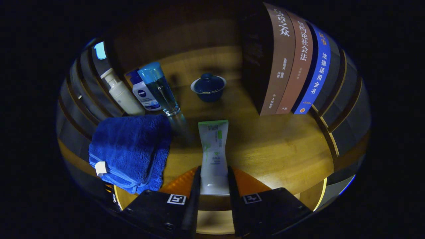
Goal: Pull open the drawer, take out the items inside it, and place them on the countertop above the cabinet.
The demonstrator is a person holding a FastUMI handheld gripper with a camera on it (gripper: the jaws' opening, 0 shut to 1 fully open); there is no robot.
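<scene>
Dim booth: warm-lit wooden countertop (282,149), dark slatted walls (345,99) at both sides.

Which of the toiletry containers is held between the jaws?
The white tube with green print. The gripper is shut on its lower end, both jaws pressing it. The pump bottle, blue-capped bottle and clear bottle stand beyond, behind the blue towel.

One white tube (214,152) sits clamped between the gripper (214,186) fingers, out over the front edge of the countertop (282,152). Three bottles along the left edge: a white pump bottle (122,93), a small blue-capped bottle (143,91), a clear bottle (161,88). One folded blue towel (131,149) at the front left corner. One lidded blue bowl (208,87) toward the back. Three books (295,63) upright on the right.
</scene>
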